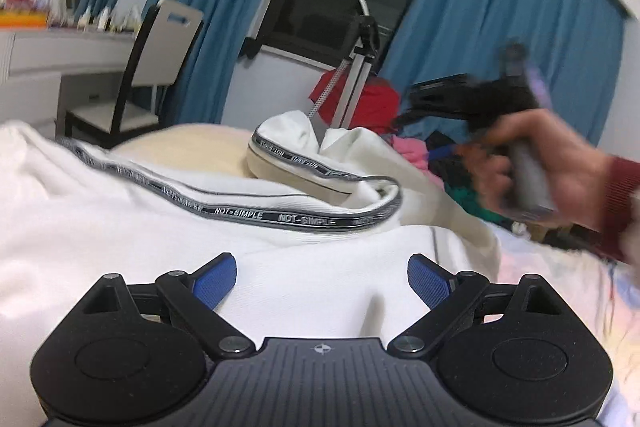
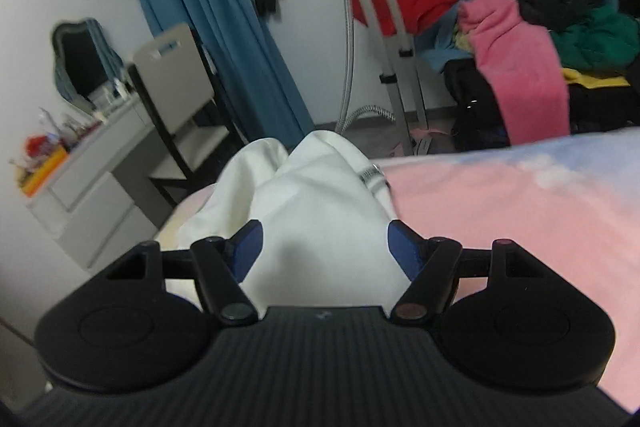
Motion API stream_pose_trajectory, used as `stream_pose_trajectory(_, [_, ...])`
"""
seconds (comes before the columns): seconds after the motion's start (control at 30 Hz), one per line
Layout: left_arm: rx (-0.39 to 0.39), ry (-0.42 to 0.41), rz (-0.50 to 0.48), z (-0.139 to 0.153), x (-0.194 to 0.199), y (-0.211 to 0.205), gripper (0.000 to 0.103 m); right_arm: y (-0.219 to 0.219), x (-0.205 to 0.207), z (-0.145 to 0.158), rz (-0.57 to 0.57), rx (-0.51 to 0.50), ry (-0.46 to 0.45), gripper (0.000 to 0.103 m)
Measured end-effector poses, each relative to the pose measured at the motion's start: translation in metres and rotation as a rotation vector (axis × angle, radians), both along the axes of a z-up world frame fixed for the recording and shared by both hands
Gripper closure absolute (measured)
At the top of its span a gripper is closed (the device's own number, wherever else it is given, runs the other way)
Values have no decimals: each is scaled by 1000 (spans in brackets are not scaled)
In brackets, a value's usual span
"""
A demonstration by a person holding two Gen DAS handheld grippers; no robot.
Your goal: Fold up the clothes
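white garment [image 1: 132, 195] rumpled on the bed [image 2: 520, 211], lettered stripe running crosswise; left gripper [image 1: 320, 279] spread, directly over the cloth, nearer; right gripper [image 2: 322, 251] spread at the garment's bed-edge end.

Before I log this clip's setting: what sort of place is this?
Most likely a bedroom: a bed with a white garment on it, a dressing table with mirror, and blue curtains.
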State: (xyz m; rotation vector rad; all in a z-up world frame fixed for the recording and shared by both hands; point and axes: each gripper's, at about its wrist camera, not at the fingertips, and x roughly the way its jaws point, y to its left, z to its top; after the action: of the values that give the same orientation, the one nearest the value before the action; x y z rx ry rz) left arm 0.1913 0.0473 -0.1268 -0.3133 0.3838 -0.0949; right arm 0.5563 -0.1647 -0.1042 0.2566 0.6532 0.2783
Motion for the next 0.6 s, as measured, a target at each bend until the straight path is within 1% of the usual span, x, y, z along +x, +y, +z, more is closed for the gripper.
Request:
stream_pose_trajectory(0.03, [-11, -1, -4, -4, 3, 3, 9, 10, 16, -5, -13, -22, 0, 31])
stream_pose_trajectory(0.1, [-7, 11, -25, -11, 7, 2, 6, 29, 47, -17, -42, -65, -2, 32])
stream_pose_trajectory(0.17, [-7, -24, -66, -15, 6, 2, 3, 42, 67, -29, -64, -90, 3, 32])
stream_pose_trajectory(0.2, [-4, -46, -84, -18, 5, 2, 3, 47, 75, -37, -57, -94, 21, 32])
stream_pose_trajectory(0.27, [-5, -45, -92, -20, 9, 4, 3, 55, 83, -49, -34, -121, 44, 32])
stream_pose_trajectory(0.33, [-25, -39, -93, -23, 11, 8, 3, 62, 82, -56, -10, -169, 44, 32])
stream_pose_trajectory(0.37, [-36, -36, -93, -24, 12, 10, 3, 64, 78, -57, -7, -192, 42, 42])
stream_pose_trajectory(0.4, [-46, -34, -93, -25, 13, 12, 3, 65, 73, -56, -13, -206, 38, 65])
stream_pose_trajectory(0.43, [-50, -34, -91, -25, 13, 12, 3, 63, 66, -53, -28, -210, 28, 79])
stream_pose_trajectory(0.47, [-52, -37, -88, -25, 12, 12, 3, 60, 57, -48, -47, -208, 17, 90])
stream_pose_trajectory(0.53, [-49, -36, -84, -24, 12, 11, 3, 51, 35, -33, -86, -201, -31, 92])
stream_pose_trajectory(0.6, [-42, -47, -90, -18, 3, 7, 3, 35, 5, -9, -139, -197, -103, 93])
